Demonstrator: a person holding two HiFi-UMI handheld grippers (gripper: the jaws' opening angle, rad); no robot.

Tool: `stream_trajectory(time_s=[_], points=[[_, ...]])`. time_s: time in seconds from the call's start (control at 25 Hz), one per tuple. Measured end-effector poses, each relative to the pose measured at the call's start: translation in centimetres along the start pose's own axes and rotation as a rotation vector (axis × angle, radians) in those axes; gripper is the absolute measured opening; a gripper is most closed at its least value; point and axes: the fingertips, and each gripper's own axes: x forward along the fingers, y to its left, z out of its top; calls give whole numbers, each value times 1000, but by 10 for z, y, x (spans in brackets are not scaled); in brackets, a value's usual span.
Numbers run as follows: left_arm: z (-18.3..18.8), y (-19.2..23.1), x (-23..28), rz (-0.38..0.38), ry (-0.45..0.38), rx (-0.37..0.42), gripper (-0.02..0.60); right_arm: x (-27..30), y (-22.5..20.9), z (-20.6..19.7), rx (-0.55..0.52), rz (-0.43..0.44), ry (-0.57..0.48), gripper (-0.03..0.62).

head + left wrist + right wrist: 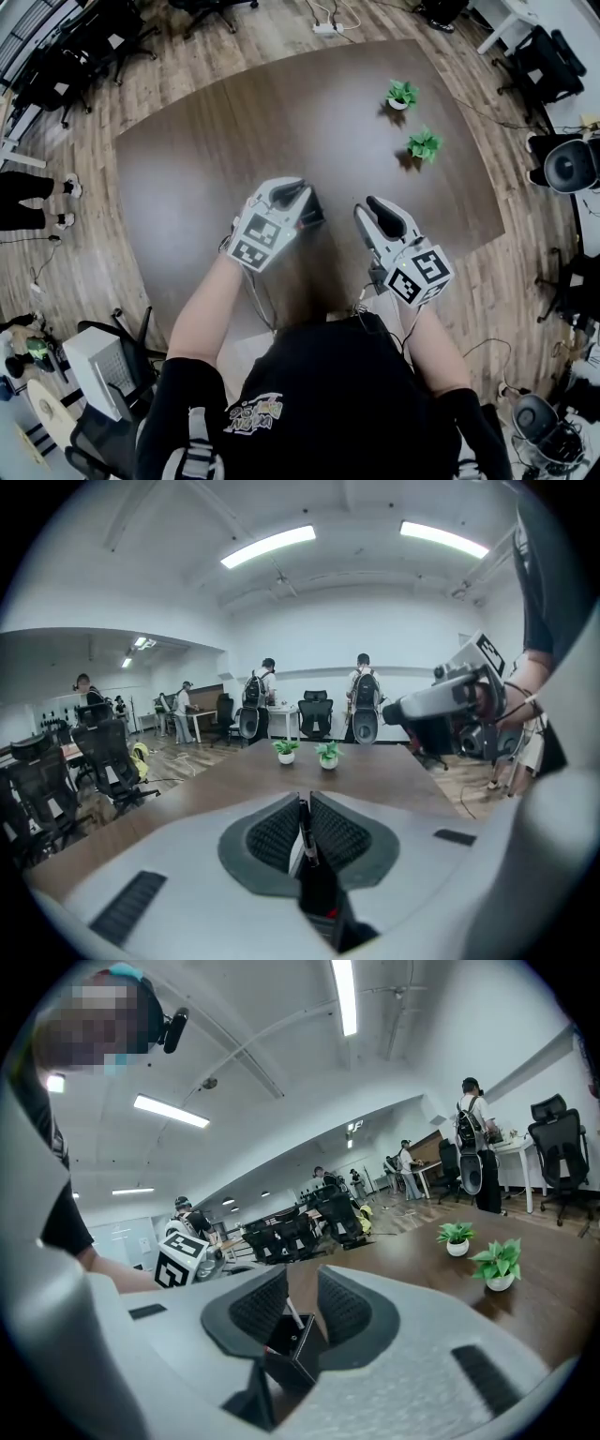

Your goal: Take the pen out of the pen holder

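My left gripper (298, 195) (302, 810) is shut on a thin black pen (301, 825), which stands upright between its pads. Right under it is the black square pen holder (316, 211) (323, 900) on the dark table (216, 141). My right gripper (364, 211) (302, 1283) points at the holder (292, 1349) from the right. The holder shows in the gap between its parted jaws, with another pen (292, 1313) leaning inside. In the head view a strip of bare table lies between its fingertips and the holder.
Two small potted plants (401, 94) (424, 143) stand at the table's far right. Office chairs (548, 61) ring the table and a power strip (328, 28) lies on the floor beyond it. People stand at the far end of the room (361, 700).
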Motion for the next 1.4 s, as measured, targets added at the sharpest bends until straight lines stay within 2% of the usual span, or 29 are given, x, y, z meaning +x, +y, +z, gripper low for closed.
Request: stream_trajectory(time_s=[0.08, 0.12, 0.32, 0.56, 0.76, 1.04, 1.4], points=[[8, 4, -8, 22, -37, -27, 34, -1, 3, 2, -11, 8, -2, 27], [12, 5, -13, 32, -56, -44, 34, -2, 5, 3, -20, 14, -3, 6], [35, 12, -37, 77, -128, -121, 34, -1, 14, 9, -45, 50, -6, 5], [54, 13, -65, 163, -178, -134, 32, -7, 23, 20, -80, 100, -14, 5], [73, 1, -91, 268, -212, -140, 32, -21, 31, 30, -106, 175, -21, 5], [95, -34, -129, 399, -246, -154, 32, -52, 43, 41, -146, 276, -36, 5], [100, -115, -167, 564, -238, -203, 32, -114, 55, 40, -177, 402, -48, 5]])
